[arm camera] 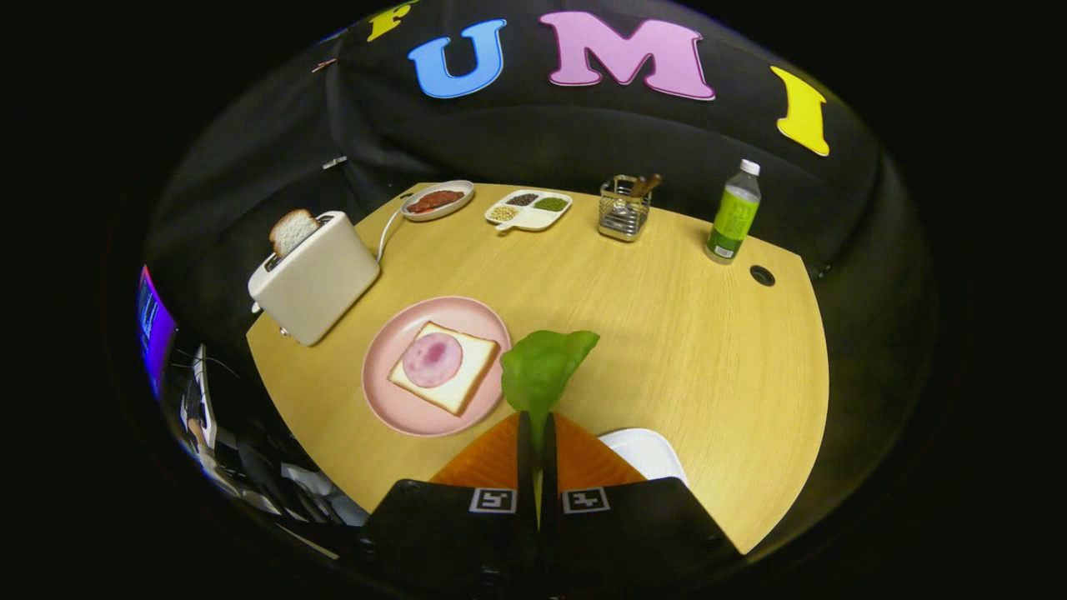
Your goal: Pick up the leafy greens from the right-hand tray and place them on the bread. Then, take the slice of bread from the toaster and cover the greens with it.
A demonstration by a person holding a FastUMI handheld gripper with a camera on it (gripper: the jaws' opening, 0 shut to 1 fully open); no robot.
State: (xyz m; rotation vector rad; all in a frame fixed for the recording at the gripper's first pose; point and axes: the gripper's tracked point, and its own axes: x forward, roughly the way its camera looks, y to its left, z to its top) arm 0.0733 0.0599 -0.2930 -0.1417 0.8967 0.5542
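Claw point(538, 433) of mine pinches the leafy greens point(543, 368) by the stem, fingers closed, beside the pink plate point(392, 408) (bread point(467, 367) topped with ham point(432, 359)) on the bench point(683, 333).

Wooden table point(683, 333) — toaster point(315, 279), pink plate point(392, 408), bottle point(733, 215), utensil basket point(623, 215).

A pale wooden table point(708, 350) with a round cable hole point(761, 275) stands before black cloth walls point(517, 142).
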